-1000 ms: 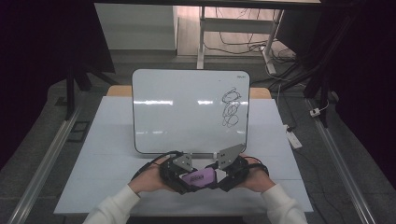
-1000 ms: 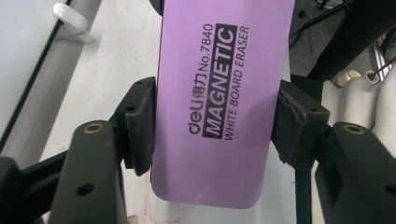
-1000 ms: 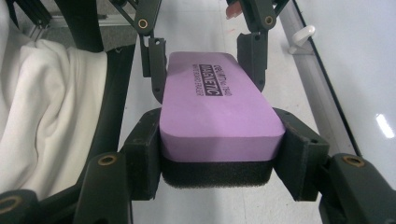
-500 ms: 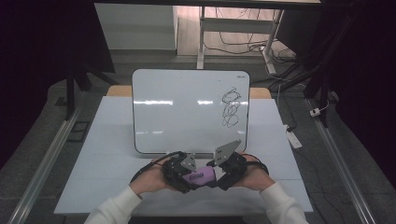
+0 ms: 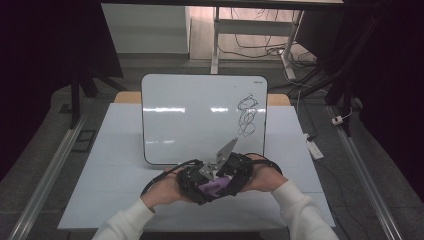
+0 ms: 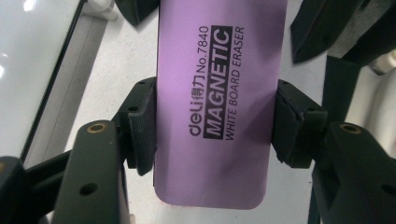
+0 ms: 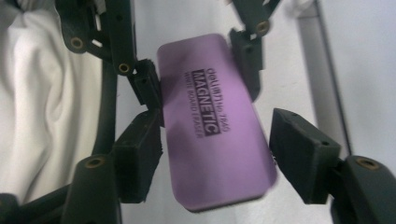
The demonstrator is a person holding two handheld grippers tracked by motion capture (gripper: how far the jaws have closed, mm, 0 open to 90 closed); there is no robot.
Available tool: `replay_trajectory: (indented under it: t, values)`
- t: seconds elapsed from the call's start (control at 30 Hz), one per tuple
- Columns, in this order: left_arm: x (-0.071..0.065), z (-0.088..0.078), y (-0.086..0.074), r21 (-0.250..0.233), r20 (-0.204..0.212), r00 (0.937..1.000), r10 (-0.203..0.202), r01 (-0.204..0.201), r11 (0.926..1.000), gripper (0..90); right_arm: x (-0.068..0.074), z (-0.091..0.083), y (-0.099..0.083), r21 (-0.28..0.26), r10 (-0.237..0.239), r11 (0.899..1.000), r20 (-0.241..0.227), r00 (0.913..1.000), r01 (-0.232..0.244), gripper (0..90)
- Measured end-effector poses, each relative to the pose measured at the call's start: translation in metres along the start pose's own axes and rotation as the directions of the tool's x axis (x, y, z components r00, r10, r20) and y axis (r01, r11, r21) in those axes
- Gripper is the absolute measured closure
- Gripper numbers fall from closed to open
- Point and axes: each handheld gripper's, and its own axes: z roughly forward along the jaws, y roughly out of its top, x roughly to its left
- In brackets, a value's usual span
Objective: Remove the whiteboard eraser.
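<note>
Looks like a handover of the purple eraser (image 6: pixel 217 102), low centre of high view, just below the whiteboard (image 5: pixel 200 117). Left gripper (image 6: pixel 215 121) jaws clamped on both long edges. Right gripper (image 7: pixel 215 154) jaws part open, straddling it; contact unclear. Close right squarely before left lets go.

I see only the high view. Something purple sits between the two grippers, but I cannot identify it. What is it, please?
Observer: A purple eraser; the left gripper view reads "MAGNETIC WHITE BOARD ERASER".
Operator: Does the left gripper hold it?
Observer: Yes, the left gripper has both pads pressed on the eraser's long edges.
Operator: And the right one?
Observer: In its own view, the right gripper is open: one jaw touches the eraser's edge, the other stands apart from it.
</note>
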Motion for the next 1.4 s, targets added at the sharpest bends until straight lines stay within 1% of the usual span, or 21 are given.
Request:
replay_trajectory:
  t: [0.13, 0.23, 0.27, 0.33, 0.47, 0.5, 0.53, 0.57, 0.63, 0.7, 0.73, 0.77, 0.8, 0.83, 0.87, 0.93, 1.0, 1.07, 1.17, 1.27, 1.4]
  values:
    - [-0.001, -0.002, 0.000, 0.005, 0.017, 0.9998, 0.007, -0.007, 1.0000, 40.2, 0.001, 0.003, 0.005, 0.052, -0.001, 0.999, -0.022, 0.9998, 0.002, 37.9]
    - [-0.001, -0.002, 0.000, -0.010, 0.063, 0.9979, 0.016, -0.015, 0.9998, 40.1, 0.003, 0.002, 0.005, 0.090, 0.015, 0.996, -0.046, 0.9988, -0.010, 38.1]
    - [0.000, -0.003, 0.000, -0.005, 0.071, 0.9971, 0.026, -0.025, 0.9997, 40.1, 0.004, 0.003, 0.004, 0.095, 0.019, 0.995, -0.057, 0.9982, -0.013, 37.9]
    - [-0.001, -0.004, -0.001, -0.029, 0.100, 0.9949, 0.011, -0.008, 0.9995, 40.0, 0.005, 0.004, -0.001, 0.092, 0.025, 0.996, -0.069, 0.9973, -0.019, 37.2]
    - [0.000, -0.002, 0.002, -0.024, 0.128, 0.9910, 0.040, -0.037, 0.9990, 40.1, 0.005, 0.010, -0.008, 0.093, 0.051, 0.995, -0.098, 0.9939, -0.042, 36.3]
    - [-0.003, -0.002, 0.002, -0.025, 0.120, 0.9926, 0.018, -0.015, 0.9996, 40.1, 0.004, 0.012, -0.010, 0.097, 0.053, 0.994, -0.103, 0.9933, -0.043, 36.0]
    - [-0.007, -0.002, 0.002, -0.021, 0.127, 0.9913, -0.033, 0.036, 0.9991, 40.2, 0.003, 0.014, -0.011, 0.112, 0.064, 0.992, -0.114, 0.9914, -0.051, 35.9]
    - [-0.003, -0.003, 0.003, -0.037, 0.125, 0.9918, 0.027, -0.023, 0.9990, 40.2, 0.002, 0.016, -0.012, 0.119, 0.065, 0.992, -0.128, 0.9896, -0.049, 36.0]
    - [-0.003, -0.004, 0.005, -0.044, 0.138, 0.9893, 0.047, -0.042, 0.9982, 40.2, 0.002, 0.019, -0.013, 0.132, 0.072, 0.990, -0.160, 0.9846, -0.051, 36.8]
    - [-0.003, -0.004, 0.004, -0.040, 0.128, 0.9900, 0.060, -0.055, 0.9976, 40.2, 0.002, 0.021, -0.013, 0.127, 0.058, 0.991, -0.160, 0.9854, -0.038, 37.6]
    - [-0.004, -0.003, 0.003, -0.039, 0.131, 0.9904, 0.042, -0.037, 0.9985, 40.2, 0.003, 0.021, -0.013, 0.127, 0.054, 0.991, -0.160, 0.9856, -0.034, 38.0]
    - [-0.005, -0.003, 0.003, -0.042, 0.128, 0.9911, 0.036, -0.031, 0.9986, 40.1, 0.001, 0.021, -0.014, 0.122, 0.018, 0.992, -0.159, 0.9871, 0.002, 38.3]
    - [-0.003, -0.004, 0.003, -0.050, 0.089, 0.9939, 0.065, -0.061, 0.9969, 39.9, 0.003, 0.021, -0.014, 0.110, 0.026, 0.994, -0.147, 0.9888, -0.010, 38.5]
    - [-0.005, -0.005, 0.002, -0.056, 0.076, 0.9958, 0.052, -0.048, 0.9973, 39.4, 0.005, 0.018, -0.014, 0.119, 0.045, 0.992, -0.130, 0.9905, -0.030, 38.7]
    - [-0.005, -0.007, 0.002, -0.071, 0.059, 0.9972, 0.045, -0.041, 0.9966, 38.2, 0.004, 0.018, -0.015, 0.089, 0.026, 0.996, -0.118, 0.9927, -0.016, 38.9]
    - [-0.004, -0.012, 0.000, -0.118, 0.030, 0.9994, 0.016, -0.012, 0.9929, 33.9, 0.005, 0.016, -0.018, 0.051, 0.039, 0.998, -0.089, 0.9953, -0.034, 39.3]
    - [-0.003, -0.020, -0.002, -0.156, -0.006, 1.0000, 0.000, -0.001, 0.9878, 29.0, 0.006, 0.013, -0.021, 0.006, 0.023, 1.000, -0.040, 0.9989, -0.023, 39.4]
    - [-0.003, -0.028, -0.006, -0.199, -0.042, 0.9989, -0.024, 0.015, 0.9799, 24.8, 0.007, 0.010, -0.026, -0.035, 0.038, 0.999, 0.000, 0.9993, -0.038, 39.5]
    - [-0.004, -0.042, -0.015, -0.273, -0.096, 0.9924, -0.077, 0.049, 0.9609, 21.1, 0.009, 0.006, -0.034, -0.099, 0.082, 0.992, 0.068, 0.9943, -0.075, 39.5]
    - [-0.008, -0.053, -0.028, -0.332, -0.143, 0.9790, -0.145, 0.090, 0.9388, 19.2, 0.010, 0.000, -0.043, -0.190, 0.123, 0.977, 0.142, 0.9822, -0.095, 39.6]
    - [-0.012, -0.062, -0.054, -0.379, -0.188, 0.9510, -0.246, 0.160, 0.9114, 19.2, 0.012, -0.006, -0.053, -0.270, 0.182, 0.956, 0.248, 0.9515, -0.113, 39.5]
